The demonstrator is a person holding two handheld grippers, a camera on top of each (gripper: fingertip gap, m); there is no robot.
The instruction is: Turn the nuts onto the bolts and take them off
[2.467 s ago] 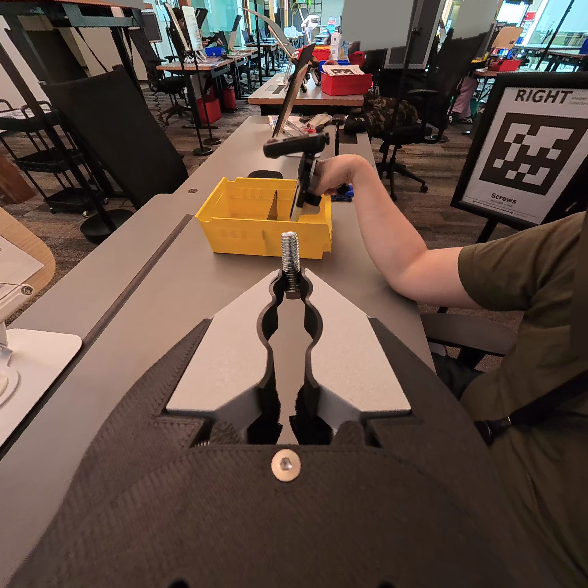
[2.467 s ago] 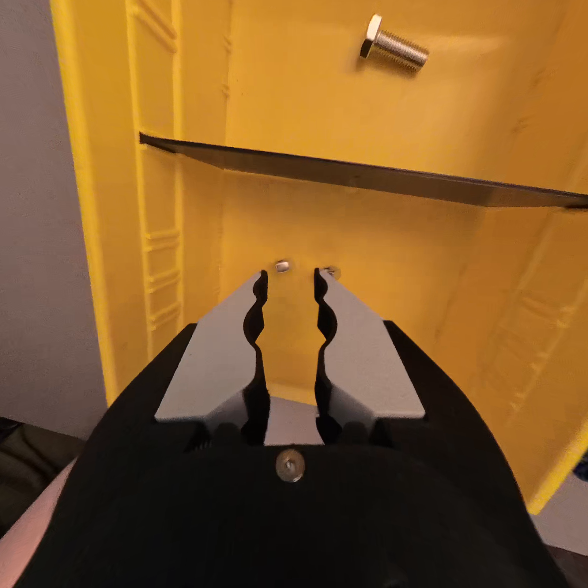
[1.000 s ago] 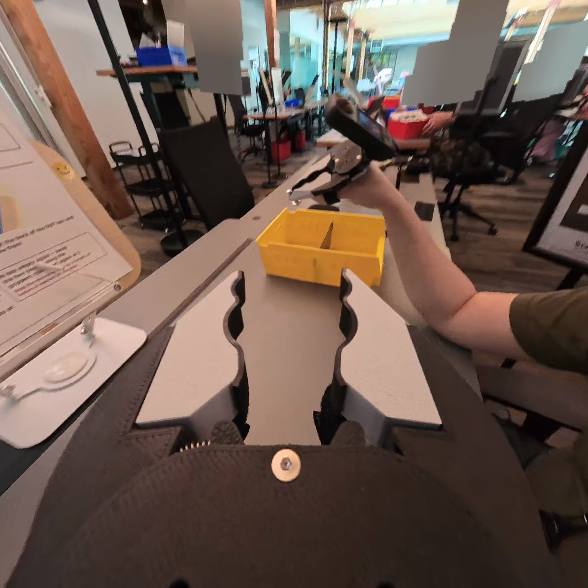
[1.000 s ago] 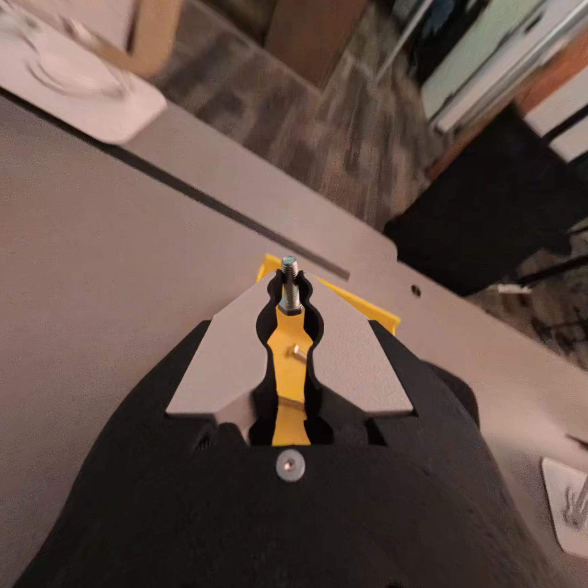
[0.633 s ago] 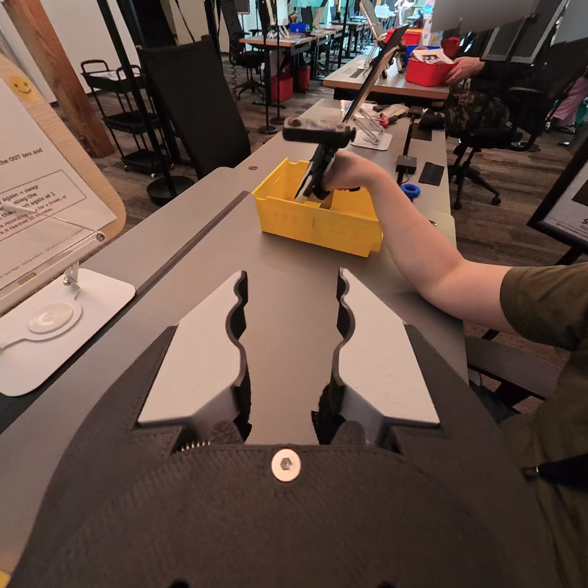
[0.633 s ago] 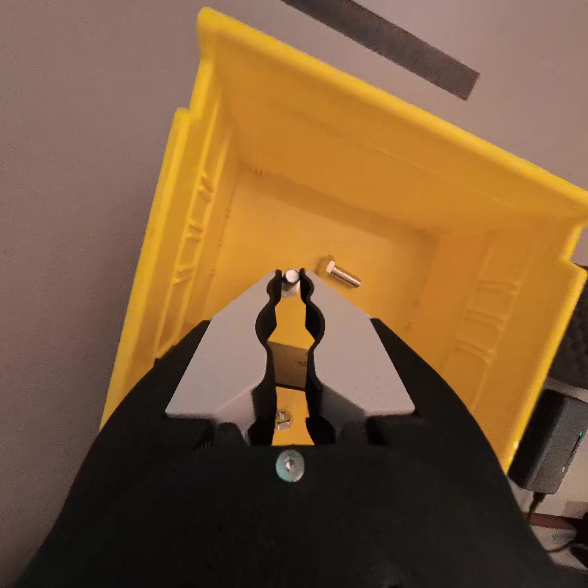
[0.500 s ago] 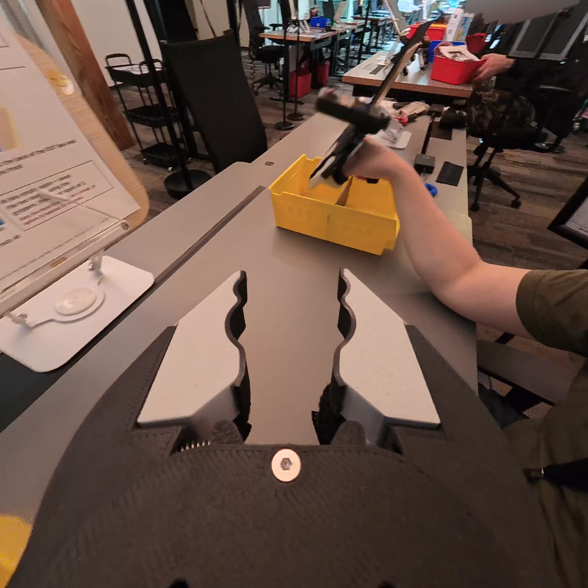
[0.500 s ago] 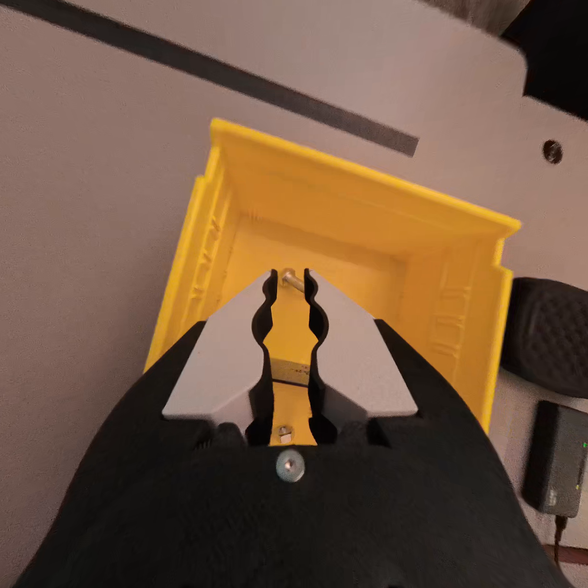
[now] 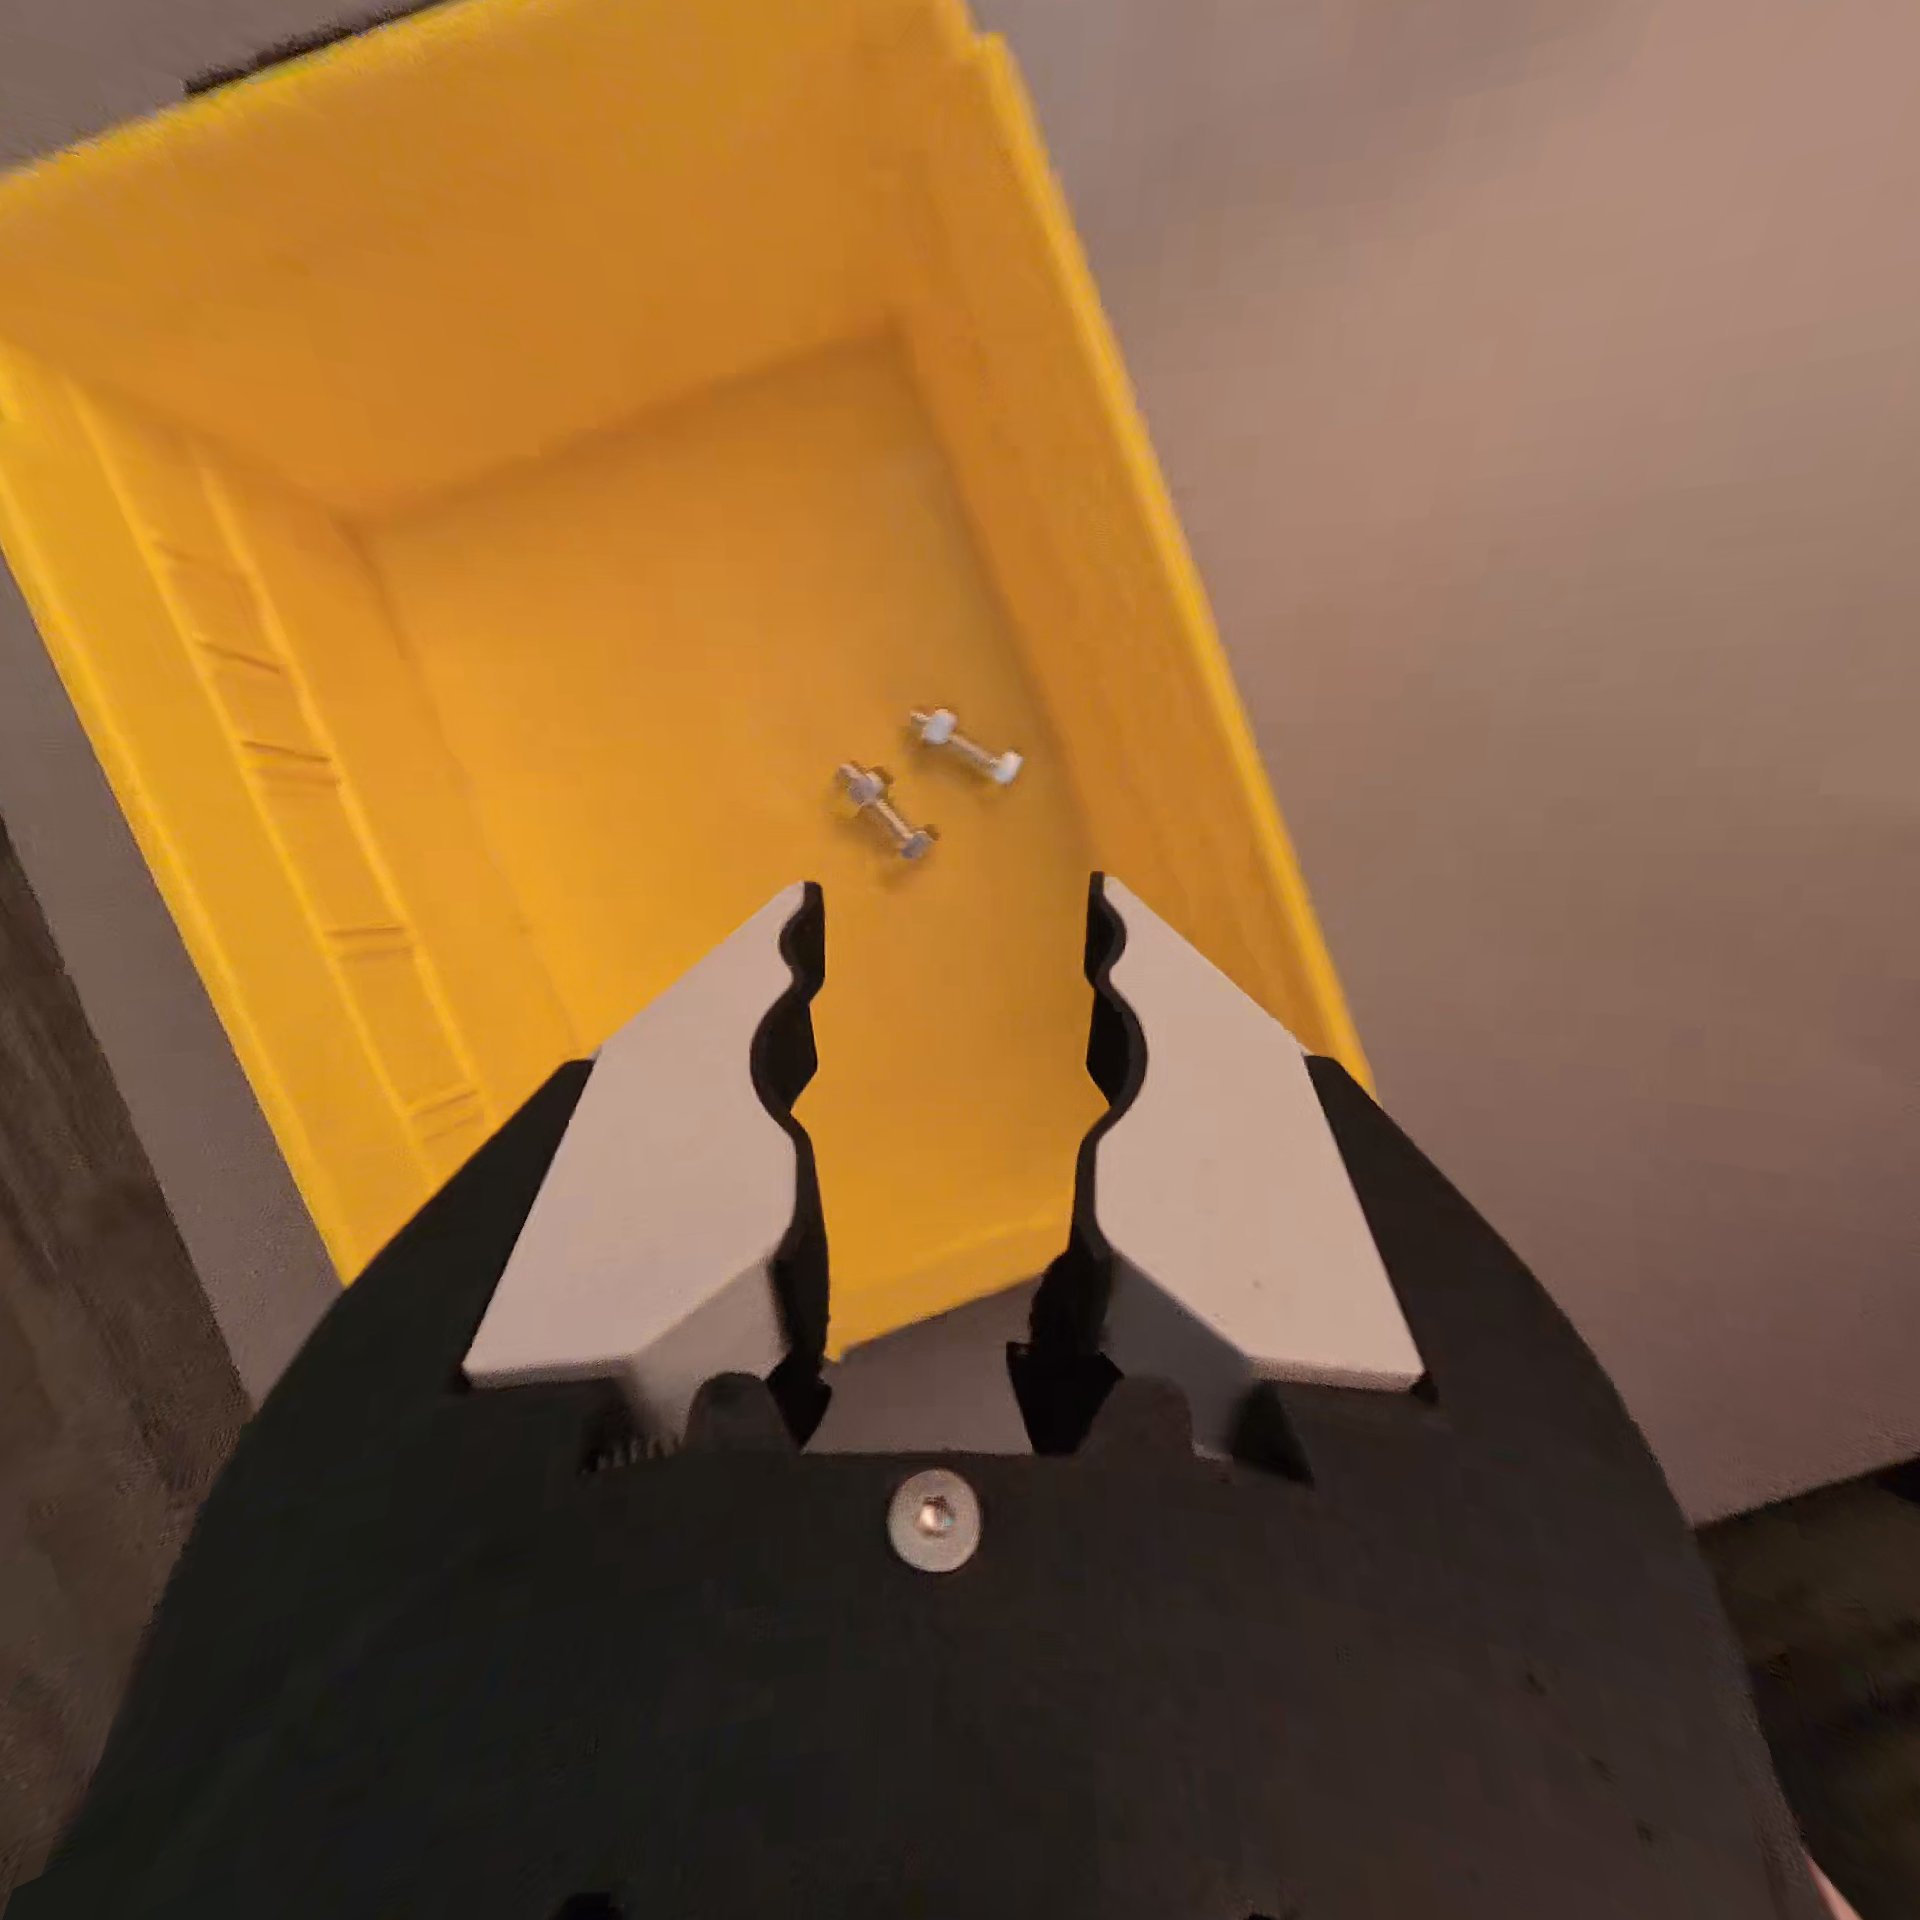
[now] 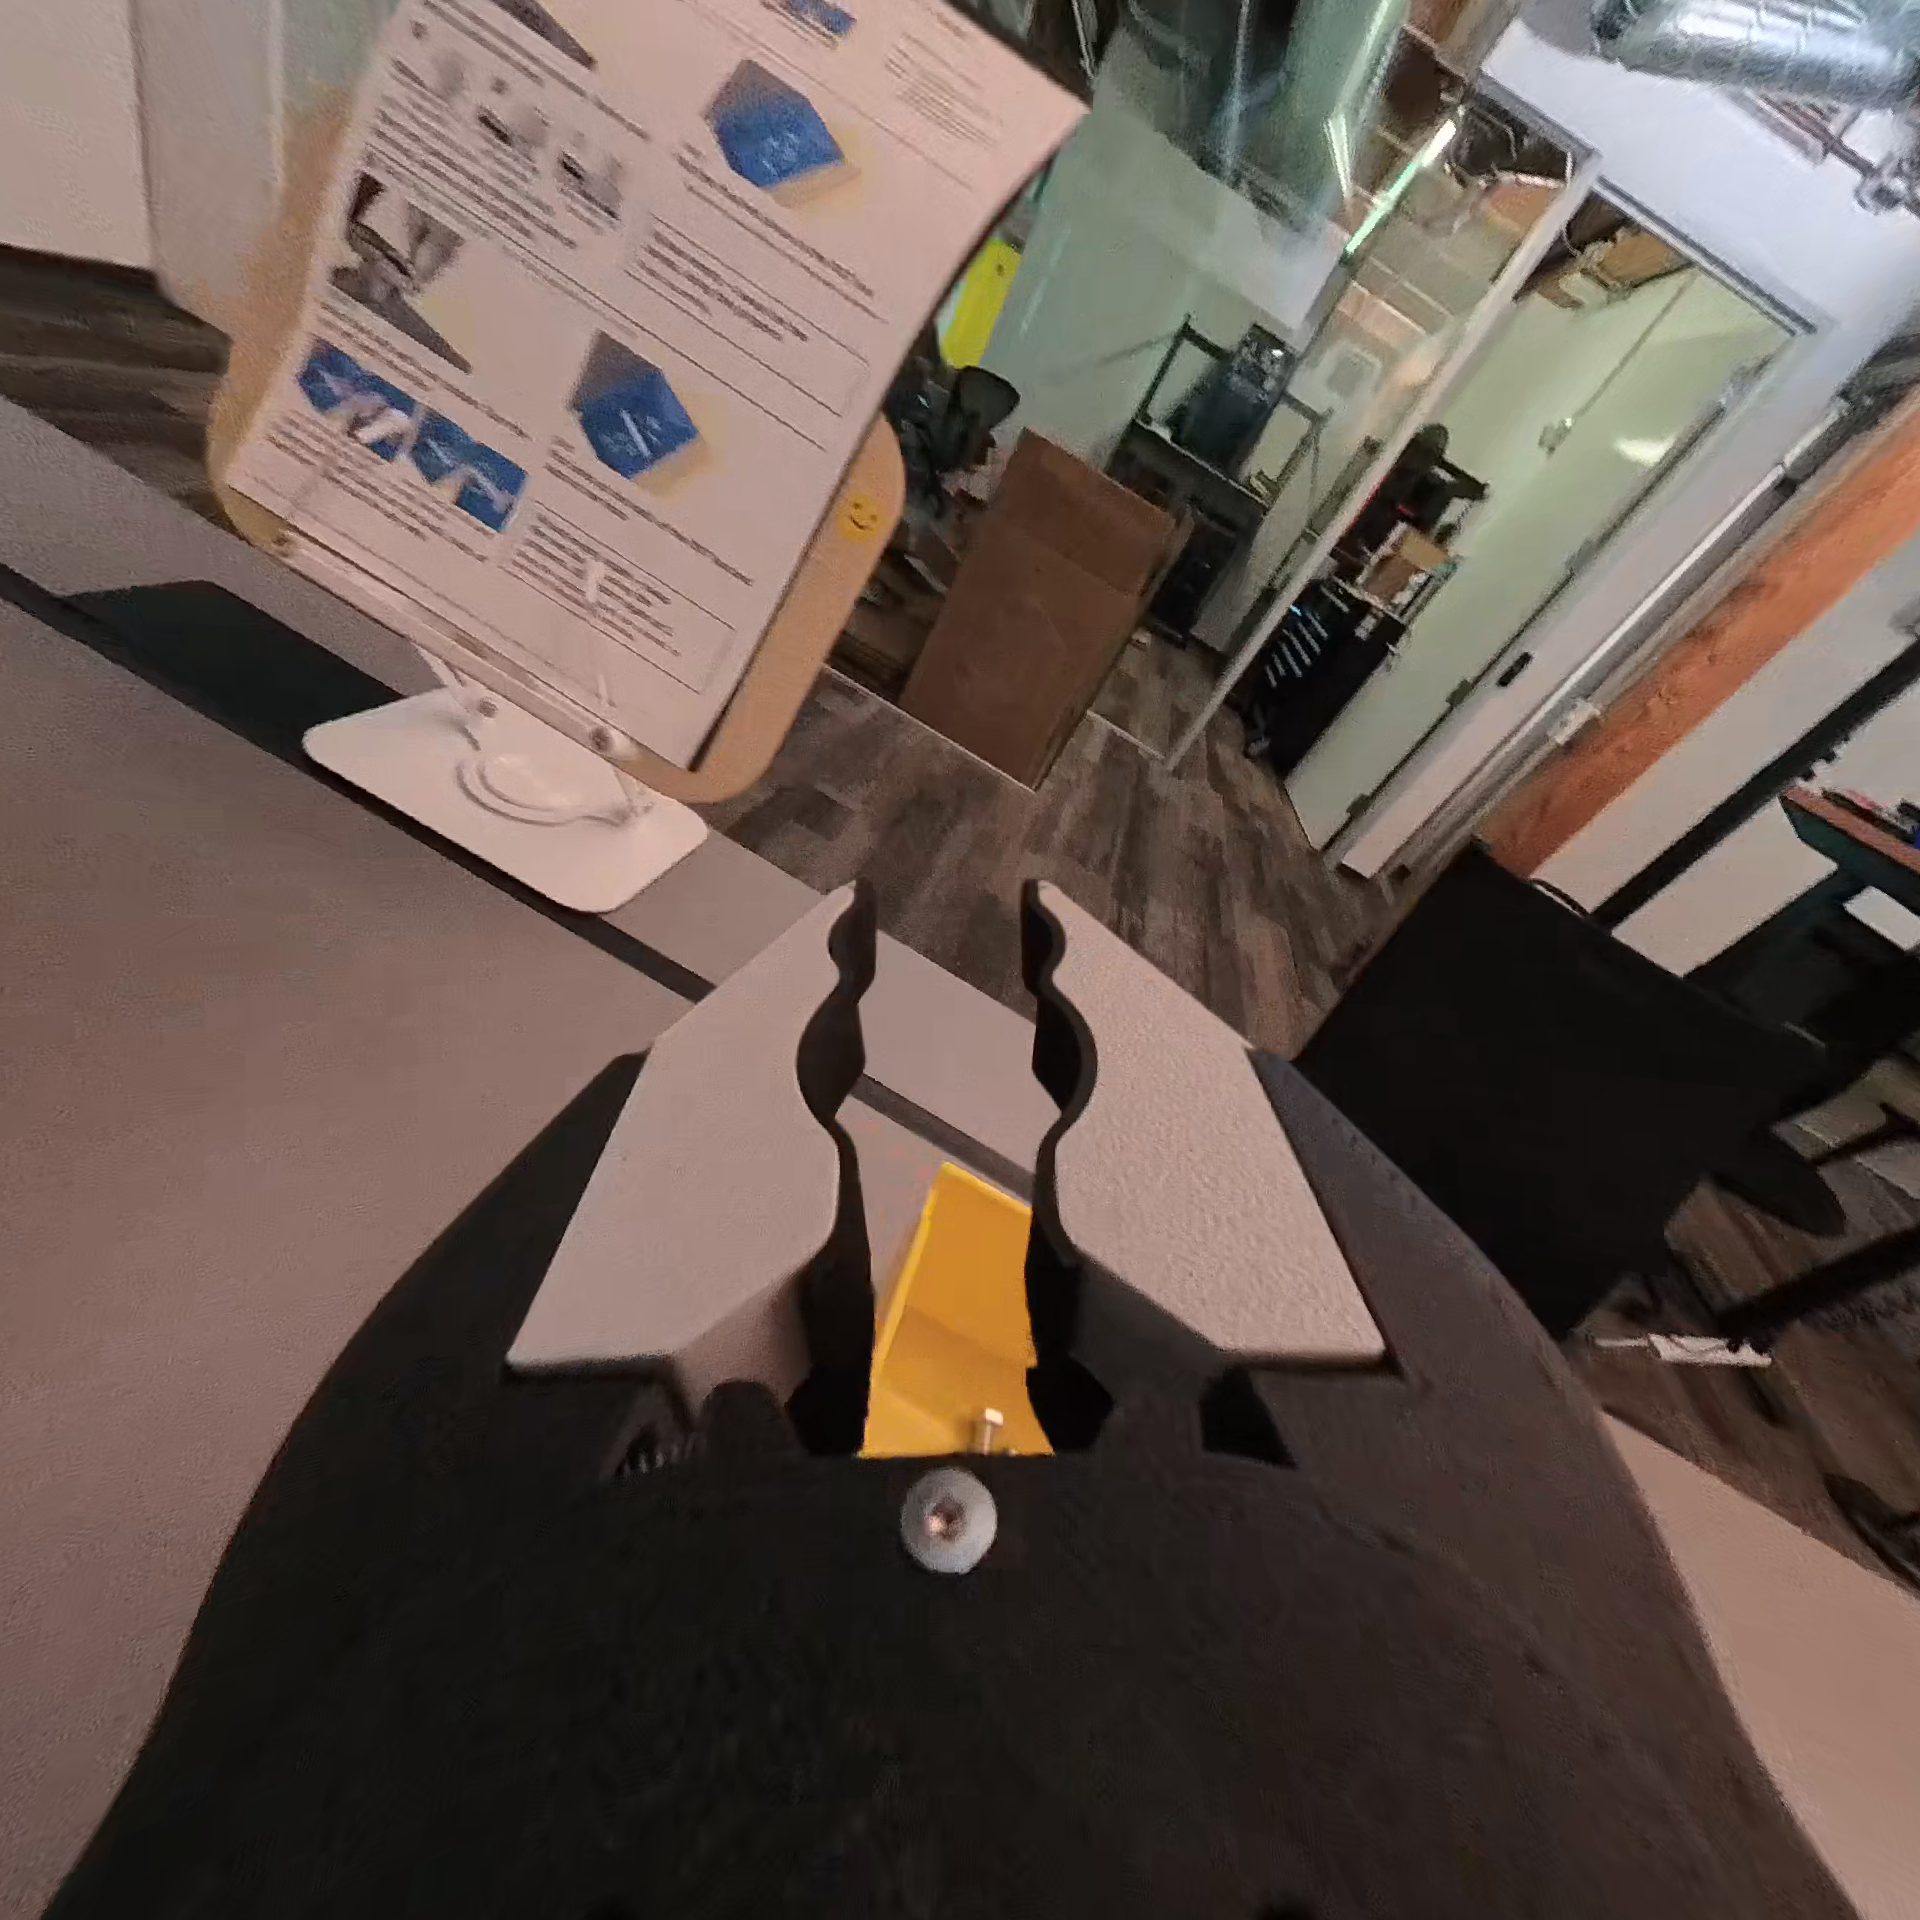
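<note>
In the left wrist view a yellow bin [image 9: 582,343] sits on the grey table, and two small silver bolts with nuts on them [image 9: 883,808] [image 9: 966,748] lie on its floor. My left gripper [image 9: 951,894] is open and empty, hovering over the bin just short of the bolts. In the right wrist view my right gripper [image 10: 940,904] is open and empty, raised and pointing out across the room. A corner of the yellow bin [image 10: 961,1309] shows between its fingers, with a small bolt [image 10: 985,1425] on the bin floor near the gripper's base.
A printed sheet on a white stand [image 10: 582,312] stands on the table's far side. The grey table [image 9: 1558,623] lies around the bin. A black chair [image 10: 1538,1091] is beyond the table edge. My hands' fingertips stand some 60 centimetres from each other.
My left gripper moved forward and tipped down over the bin. My right gripper let go of the bolt into the bin, opened wider and lifted to face the room.
</note>
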